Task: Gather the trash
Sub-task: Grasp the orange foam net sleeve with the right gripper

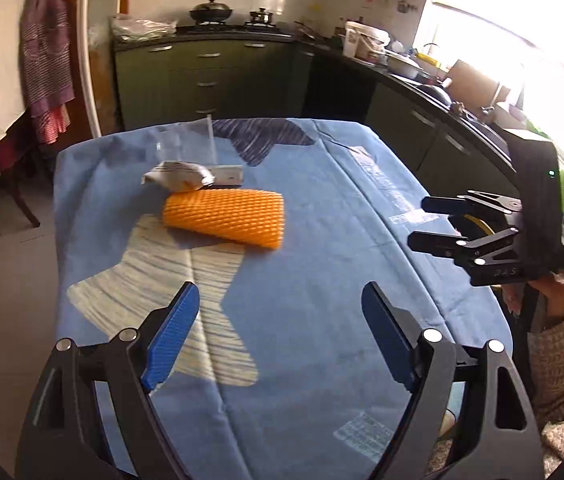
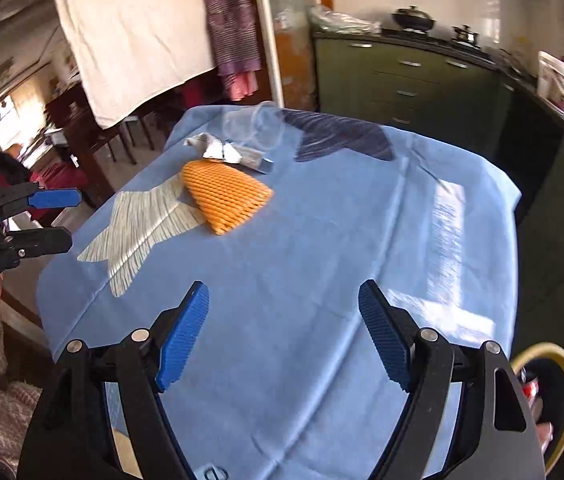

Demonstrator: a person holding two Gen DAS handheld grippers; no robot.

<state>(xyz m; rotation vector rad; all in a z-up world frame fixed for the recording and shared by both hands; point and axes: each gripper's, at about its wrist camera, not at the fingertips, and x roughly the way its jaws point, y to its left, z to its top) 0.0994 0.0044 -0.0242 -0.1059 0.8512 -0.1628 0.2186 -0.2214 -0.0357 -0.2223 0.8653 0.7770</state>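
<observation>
My left gripper [image 1: 280, 334] and my right gripper [image 2: 284, 330] both have their fingers wide open, with nothing between them, above the desk [image 1: 322, 240] with its blue cloth. The trash lies together at about eleven o'clock: an orange foam net [image 1: 224, 218], a crumpled wrapper [image 1: 178, 175] touching it, and a clear plastic cup [image 2: 258, 124] behind.

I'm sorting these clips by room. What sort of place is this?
A home kitchen, most likely: a stove with a lidded wok, green base cabinets along the walls and a sink tap by the window. The trash lies on a cloth-covered table.
</observation>
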